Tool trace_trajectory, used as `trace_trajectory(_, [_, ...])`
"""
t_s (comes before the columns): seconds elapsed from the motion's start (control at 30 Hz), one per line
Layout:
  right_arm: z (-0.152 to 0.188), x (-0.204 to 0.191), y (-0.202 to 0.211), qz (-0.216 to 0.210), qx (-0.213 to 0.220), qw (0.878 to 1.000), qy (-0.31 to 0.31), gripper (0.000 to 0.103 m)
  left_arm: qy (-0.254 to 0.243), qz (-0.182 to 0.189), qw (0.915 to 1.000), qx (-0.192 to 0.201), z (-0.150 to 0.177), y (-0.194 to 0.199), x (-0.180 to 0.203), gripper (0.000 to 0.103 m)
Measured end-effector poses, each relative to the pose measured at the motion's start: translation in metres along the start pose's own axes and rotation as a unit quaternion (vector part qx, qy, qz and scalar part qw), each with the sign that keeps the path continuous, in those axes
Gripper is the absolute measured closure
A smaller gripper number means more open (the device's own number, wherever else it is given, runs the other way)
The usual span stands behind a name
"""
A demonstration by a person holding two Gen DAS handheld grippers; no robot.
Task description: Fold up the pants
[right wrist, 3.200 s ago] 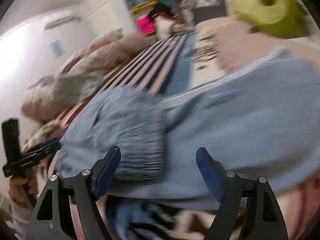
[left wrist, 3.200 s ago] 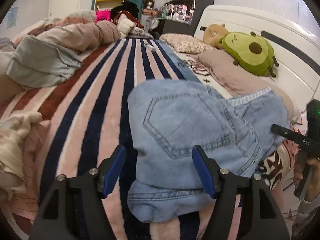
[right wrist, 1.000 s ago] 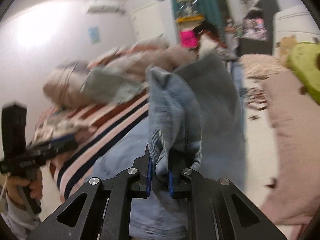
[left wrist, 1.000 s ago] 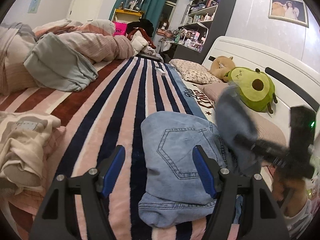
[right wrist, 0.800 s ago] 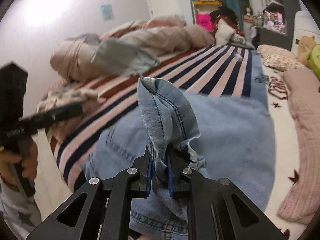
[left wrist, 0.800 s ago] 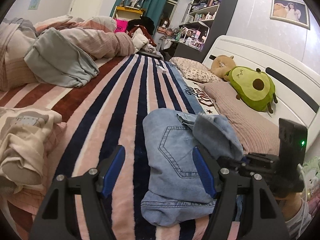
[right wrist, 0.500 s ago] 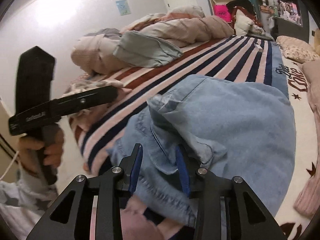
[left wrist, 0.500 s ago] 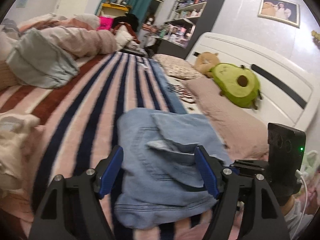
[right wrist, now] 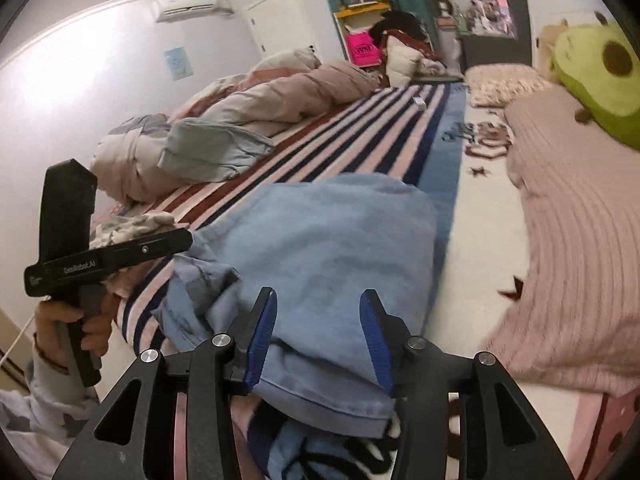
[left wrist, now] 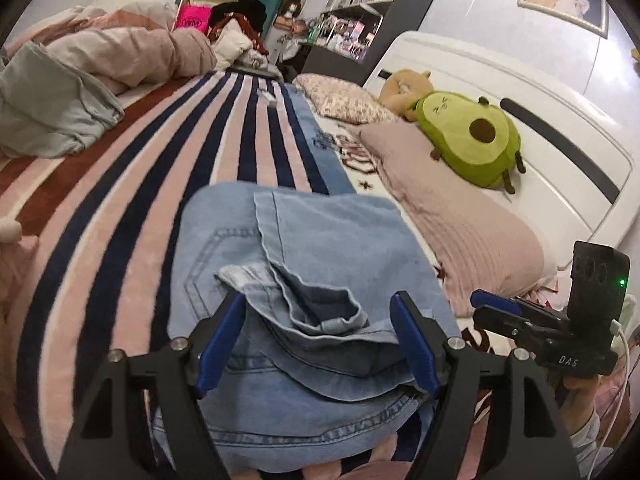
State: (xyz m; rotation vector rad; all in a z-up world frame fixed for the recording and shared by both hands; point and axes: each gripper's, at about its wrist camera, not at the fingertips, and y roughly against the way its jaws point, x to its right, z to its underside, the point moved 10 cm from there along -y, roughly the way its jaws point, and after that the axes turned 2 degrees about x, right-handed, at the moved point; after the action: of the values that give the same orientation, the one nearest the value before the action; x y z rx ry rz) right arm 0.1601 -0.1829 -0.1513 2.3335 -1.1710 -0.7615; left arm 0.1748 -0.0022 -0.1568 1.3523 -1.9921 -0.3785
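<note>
Light blue denim pants (left wrist: pixel 320 248) lie folded in a compact stack on the striped blanket (left wrist: pixel 132 208), with a rumpled hem flap on top near me. My left gripper (left wrist: pixel 320 332) hovers open over the near edge of the stack, its blue pads either side of that flap and clear of it. In the right wrist view the pants (right wrist: pixel 340 232) fill the middle. My right gripper (right wrist: pixel 318 336) sits low over their near right edge; its jaws are opening, the denim lies under and between them and the pads do not press it. Each gripper shows in the other's view: right gripper (left wrist: pixel 480 304), left gripper (right wrist: pixel 180 240).
A heap of pink duvets (left wrist: pixel 132 52) and a grey-green folded cloth (left wrist: pixel 44 112) lie at the far left. A pink pillow (left wrist: pixel 460 224), an avocado plush (left wrist: pixel 468 140) and the white headboard (left wrist: pixel 560 152) are on the right. Crumpled clothes (right wrist: pixel 132 228) lie at the bed's left edge.
My right gripper carried a denim fold leftward, laid it on the stack, let go and drew back with its jaws spreading. My left gripper came closer over the pants.
</note>
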Motion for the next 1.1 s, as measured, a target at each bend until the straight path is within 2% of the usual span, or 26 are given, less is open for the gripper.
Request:
trace_trajectory(0.13, [0.005, 0.003, -0.003, -0.006, -0.004, 1.000, -0.004, 0.064, 0.013, -0.001, 0.9998, -0.016, 0.009, -0.008, -0.002, 0.034])
trace_trajectory(0.17, [0.006, 0.003, -0.003, -0.009, -0.005, 1.000, -0.005, 0.064, 0.009, -0.002, 0.9998, -0.019, 0.011, -0.009, -0.001, 0.046])
trace_trajectory(0.2, [0.006, 0.004, -0.004, -0.011, -0.005, 1.000, -0.005, 0.064, 0.005, -0.002, 0.9997, -0.023, 0.014, -0.009, 0.000, 0.068])
trace_trajectory(0.23, [0.006, 0.003, -0.005, -0.013, -0.005, 1.000, -0.005, 0.064, 0.005, -0.002, 0.9996, -0.027, 0.015, -0.010, 0.000, 0.076])
trace_trajectory(0.3, [0.006, 0.003, -0.008, -0.014, -0.005, 1.000, -0.007, 0.064, 0.006, -0.004, 0.9997, -0.025, 0.015, -0.010, -0.003, 0.087])
trace_trajectory(0.4, [0.004, -0.002, -0.010, -0.021, -0.005, 1.000, -0.009, 0.064, -0.021, -0.020, 0.9996, -0.004, 0.002, -0.002, -0.008, 0.089])
trace_trajectory(0.53, [0.001, -0.008, -0.011, -0.022, -0.007, 1.000, -0.003, 0.064, -0.042, -0.027, 0.9984, 0.028, -0.025, 0.014, -0.017, 0.089])
trace_trajectory(0.63, [-0.001, -0.012, -0.012, -0.021, -0.008, 1.000, 0.000, 0.064, -0.065, -0.042, 0.9968, 0.024, -0.035, 0.012, -0.027, 0.088])
trace_trajectory(0.73, [0.001, -0.014, -0.018, -0.016, -0.015, 1.000, 0.002, 0.063, -0.054, -0.027, 0.9981, -0.006, -0.028, 0.001, -0.036, 0.080])
trace_trajectory(0.8, [0.003, -0.016, -0.023, -0.013, -0.021, 1.000, 0.005, 0.063, -0.049, -0.038, 0.9981, -0.007, -0.022, 0.004, -0.048, 0.056])
trace_trajectory(0.83, [0.003, -0.018, -0.025, -0.014, -0.024, 1.000, 0.008, 0.063, -0.050, -0.047, 0.9977, 0.000, -0.022, 0.008, -0.053, 0.052])
trace_trajectory(0.97, [0.000, -0.036, -0.030, -0.027, -0.030, 0.999, 0.035, 0.058, -0.048, -0.055, 0.9973, 0.001, -0.013, 0.027, -0.063, 0.051])
trace_trajectory(1.1, [-0.005, -0.053, -0.041, -0.032, -0.033, 0.997, 0.060, 0.058, -0.034, -0.020, 0.9992, -0.001, -0.001, 0.041, -0.060, 0.046])
